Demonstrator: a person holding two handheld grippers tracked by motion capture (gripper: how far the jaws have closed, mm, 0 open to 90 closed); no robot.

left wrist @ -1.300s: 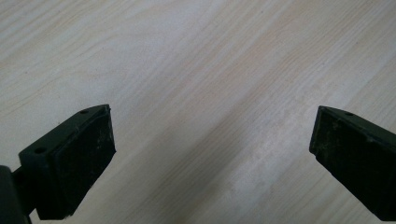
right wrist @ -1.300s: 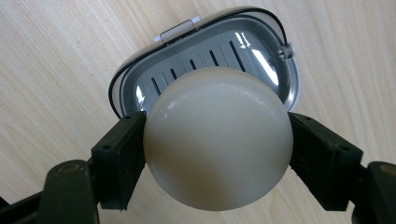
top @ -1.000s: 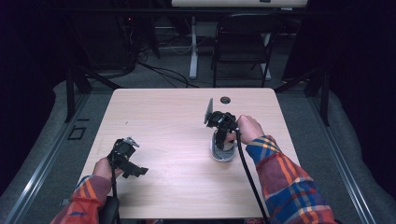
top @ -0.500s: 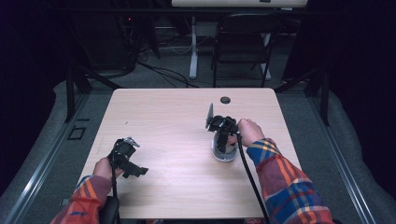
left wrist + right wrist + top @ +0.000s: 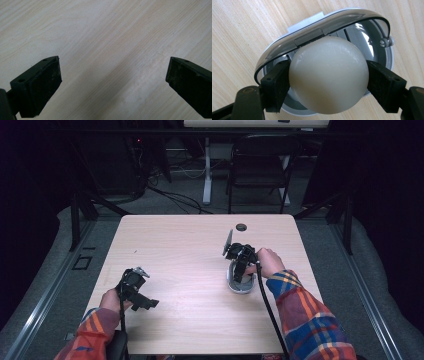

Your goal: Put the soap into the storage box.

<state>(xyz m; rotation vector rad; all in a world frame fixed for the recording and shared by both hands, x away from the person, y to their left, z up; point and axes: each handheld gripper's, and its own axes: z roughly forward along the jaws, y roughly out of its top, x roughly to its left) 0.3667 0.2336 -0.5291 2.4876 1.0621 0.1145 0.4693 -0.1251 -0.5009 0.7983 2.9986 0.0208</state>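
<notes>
While the right gripper (image 5: 329, 85) points down over the right half of the table (image 5: 190, 245), its fingers (image 5: 274, 85) are clamped on a white egg (image 5: 328, 75), one pad on each side. Seen from the right gripper view, the egg sits above a round grey container (image 5: 374, 37) with a clear hinged lid (image 5: 322, 22) standing open behind it. Whether the egg rests on the container's floor or hangs just over it cannot be told, since the egg hides what is below. A grey ribbed inside shows past the egg at upper right, along with a small white knob (image 5: 384, 42) at the rim. Nothing else can be made out inside.

From the high view, the container (image 5: 240, 285) stands on the table just under the right gripper (image 5: 242, 270), near the person's right hand (image 5: 270, 262), with a plaid sleeve (image 5: 310, 320) coming in from the bottom edge. A small dark hole (image 5: 241, 227) lies in the table near the far edge, well apart from the container.

Near the front left of the table, the left gripper (image 5: 142, 302) is held in the left hand (image 5: 111, 299). Its fingers (image 5: 40, 85) stand wide apart over bare wood, with nothing between them.
</notes>
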